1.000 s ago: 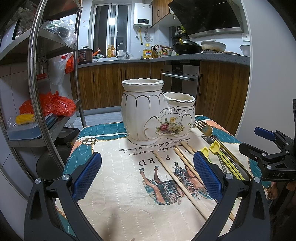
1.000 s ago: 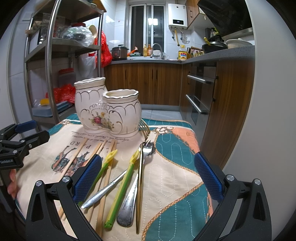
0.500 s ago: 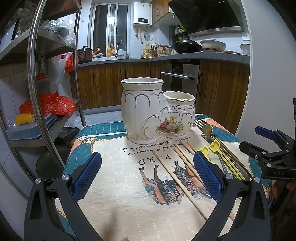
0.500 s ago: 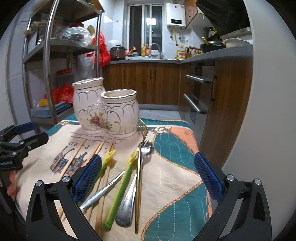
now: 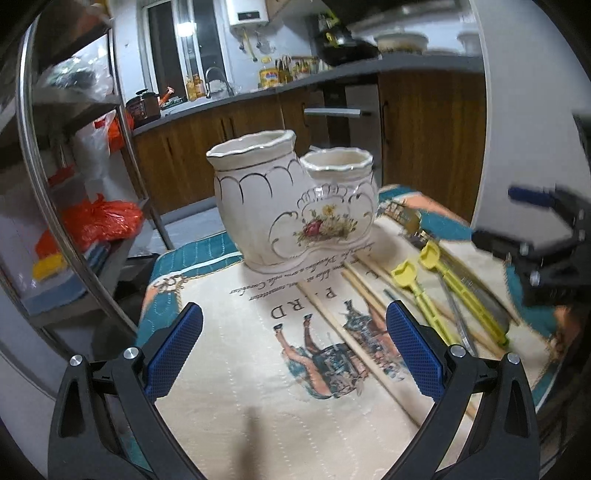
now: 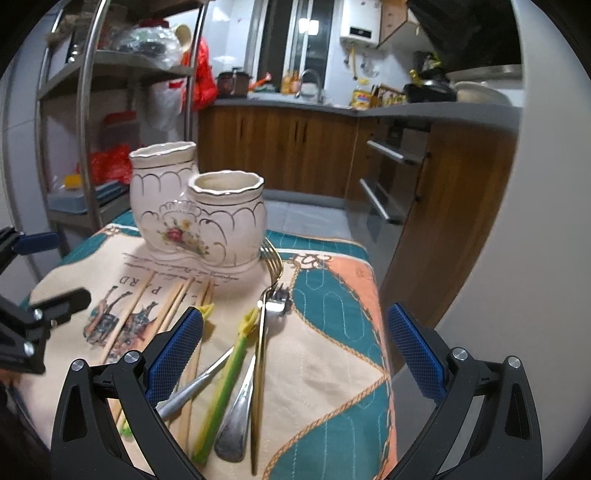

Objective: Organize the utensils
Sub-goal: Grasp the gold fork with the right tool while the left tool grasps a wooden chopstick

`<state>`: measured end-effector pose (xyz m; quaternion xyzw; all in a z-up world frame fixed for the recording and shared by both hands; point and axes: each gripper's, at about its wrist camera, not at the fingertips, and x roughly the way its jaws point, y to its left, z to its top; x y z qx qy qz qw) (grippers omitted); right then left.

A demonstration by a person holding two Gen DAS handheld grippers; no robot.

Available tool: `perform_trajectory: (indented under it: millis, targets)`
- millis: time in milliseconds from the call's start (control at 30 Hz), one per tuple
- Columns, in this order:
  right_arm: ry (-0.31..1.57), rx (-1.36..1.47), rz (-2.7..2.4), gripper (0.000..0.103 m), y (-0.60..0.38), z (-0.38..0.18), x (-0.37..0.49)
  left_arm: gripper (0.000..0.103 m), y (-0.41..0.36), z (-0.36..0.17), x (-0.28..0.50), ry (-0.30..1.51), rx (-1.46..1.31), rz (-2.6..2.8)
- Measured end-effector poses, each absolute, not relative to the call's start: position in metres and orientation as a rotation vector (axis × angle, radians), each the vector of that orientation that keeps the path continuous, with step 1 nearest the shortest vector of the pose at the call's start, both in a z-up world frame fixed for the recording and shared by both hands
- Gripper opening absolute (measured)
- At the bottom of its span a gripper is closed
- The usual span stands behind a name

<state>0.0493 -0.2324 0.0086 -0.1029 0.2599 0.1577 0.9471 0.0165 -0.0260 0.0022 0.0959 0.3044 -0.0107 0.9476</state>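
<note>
Both grippers, left (image 5: 293, 354) and right (image 6: 295, 354), were wide open and empty, utensils (image 6: 240, 373) flat beside the holder (image 6: 199, 210), so probably pre-grasp; next needed one pinched.

Ahead of the right claw, beyond the tabletop (image 6: 334, 332) with its printed teal, peach and cream cloth, wooden base cabinets (image 6: 280, 147) run under a grey counter (image 6: 424, 110) that turns a corner toward the right. A built-in oven (image 6: 391, 177) with bar handles sits in the right run. A dark window (image 6: 306, 40) stands above the sink tap (image 6: 308, 79), with a white water heater (image 6: 360, 22) on the white-tiled wall beside it. To the left rises a steel shelf rack (image 6: 88, 122) holding bags and boxes. The floor (image 6: 314, 221) is pale grey tile. A white wall (image 6: 517, 258) curves close on the right.
</note>
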Motion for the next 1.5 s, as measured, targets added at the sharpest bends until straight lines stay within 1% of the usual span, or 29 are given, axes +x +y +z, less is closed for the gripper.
perform_trajectory:
  millis: [100,267,300,333,367,433,467,500,567,633,667,733,933,1000,1067,1167,1200,1267,1300,1333,1367,1433,1500]
  targets:
    - [0.571,-0.212,0.334,0.099,-0.231,0.014,0.066,0.098,-0.029,0.000,0.024,0.679,0.214,-0.032]
    - [0.630,-0.190,0.379,0.095,-0.223,0.014,0.093,0.098,-0.016,-0.009,0.039,0.794,0.113,-0.071]
    - [0.637,-0.192,0.384,0.091,-0.219,0.013,0.099,0.096,-0.014,-0.011,0.040,0.805,0.100,-0.072]
    - [0.644,-0.193,0.387,0.081,-0.216,0.012,0.103,0.092,-0.013,-0.013,0.041,0.817,0.092,-0.073]
    - [0.658,-0.194,0.391,0.077,-0.213,0.011,0.108,0.086,-0.013,-0.014,0.042,0.831,0.087,-0.079]
    - [0.698,-0.180,0.406,0.063,-0.208,0.007,0.120,0.081,-0.015,-0.017,0.043,0.856,0.070,-0.109]
    - [0.716,-0.171,0.418,0.060,-0.206,0.005,0.124,0.078,-0.017,-0.018,0.043,0.864,0.064,-0.119]
    - [0.737,-0.164,0.426,0.055,-0.203,0.003,0.129,0.077,-0.019,-0.018,0.042,0.871,0.061,-0.129]
    - [0.761,-0.162,0.441,0.049,-0.200,0.001,0.136,0.071,-0.025,-0.020,0.041,0.886,0.061,-0.142]
    - [0.775,-0.162,0.449,0.041,-0.198,0.000,0.138,0.071,-0.032,-0.022,0.040,0.908,0.067,-0.149]
    - [0.781,-0.160,0.453,0.039,-0.198,-0.001,0.140,0.071,-0.034,-0.022,0.039,0.908,0.069,-0.151]
    - [0.794,-0.149,0.460,0.031,-0.198,-0.002,0.143,0.072,-0.036,-0.021,0.036,0.890,0.072,-0.151]
    - [0.819,-0.140,0.471,0.029,-0.196,-0.007,0.148,0.071,-0.039,-0.017,0.034,0.895,0.051,-0.156]
    - [0.831,-0.130,0.471,0.029,-0.197,-0.009,0.153,0.069,-0.042,-0.016,0.032,0.890,0.070,-0.148]
    - [0.837,-0.129,0.470,0.028,-0.198,-0.012,0.157,0.053,-0.047,-0.018,0.032,0.906,0.077,-0.134]
    - [0.842,-0.126,0.468,0.027,-0.199,-0.013,0.162,0.039,-0.049,-0.024,0.034,0.945,0.042,-0.148]
    - [0.842,-0.121,0.467,0.025,-0.200,-0.013,0.163,0.037,-0.051,-0.026,0.034,0.949,0.047,-0.147]
    - [0.847,-0.116,0.470,0.021,-0.200,-0.014,0.165,0.029,-0.053,-0.029,0.033,0.947,0.077,-0.130]
    - [0.850,-0.113,0.473,0.017,-0.200,-0.015,0.166,0.026,-0.052,-0.029,0.032,0.940,0.086,-0.122]
    - [0.847,-0.107,0.477,0.010,-0.200,-0.015,0.167,0.020,-0.050,-0.029,0.032,0.937,0.082,-0.116]
    - [0.842,-0.102,0.478,0.008,-0.200,-0.014,0.166,0.014,-0.047,-0.029,0.034,0.937,0.076,-0.114]
    - [0.832,-0.100,0.484,0.005,-0.202,-0.011,0.166,0.007,-0.043,-0.028,0.037,0.939,0.067,-0.120]
    - [0.819,-0.099,0.492,0.005,-0.203,-0.007,0.163,0.006,-0.037,-0.028,0.040,0.944,0.055,-0.130]
